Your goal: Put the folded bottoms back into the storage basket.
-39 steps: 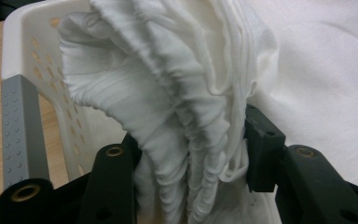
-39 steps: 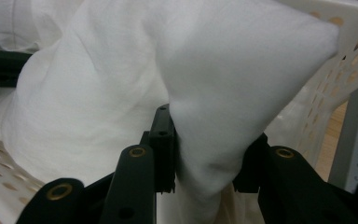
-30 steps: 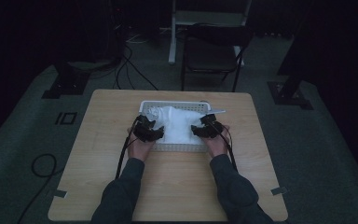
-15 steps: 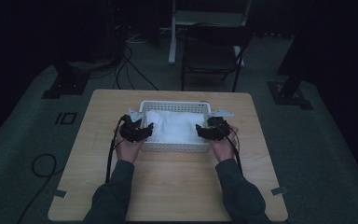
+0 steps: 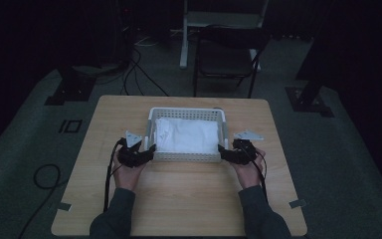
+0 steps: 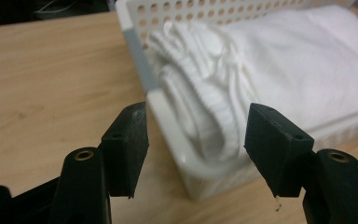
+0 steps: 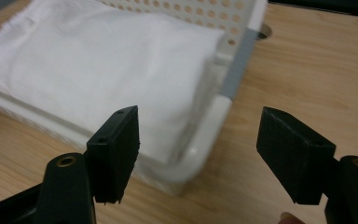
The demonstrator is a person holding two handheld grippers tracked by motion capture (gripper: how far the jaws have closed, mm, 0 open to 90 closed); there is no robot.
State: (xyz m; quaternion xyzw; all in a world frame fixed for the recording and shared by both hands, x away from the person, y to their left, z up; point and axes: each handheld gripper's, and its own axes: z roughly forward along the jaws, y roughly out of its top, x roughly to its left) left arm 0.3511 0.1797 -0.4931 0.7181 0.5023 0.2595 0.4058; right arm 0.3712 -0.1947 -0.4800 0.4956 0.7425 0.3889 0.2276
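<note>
A person seated at the near edge of a wooden table holds a two-jaw gripper in each hand, one at either near corner of a white perforated basket that stands toward the far edge of the table, about midway between its left and right edges. In the high view the left gripper sits at the basket's near left corner and the right gripper at its near right corner. Both point inward at the basket's short ends. Folded white cloth lies in the basket and covers most of its floor, and the left gripper view shows its ribbed, rolled edge bunched against the corner wall. In that view the left gripper's jaws stand apart, straddling the basket's corner, with their pads clear of the plastic and gripping nothing. In the right gripper view the right gripper's jaws stand wide, having just been opening. The basket's rounded corner rim lies between them, and neither pad touches it. A dark chair stands on the floor beyond the table's far edge.
</note>
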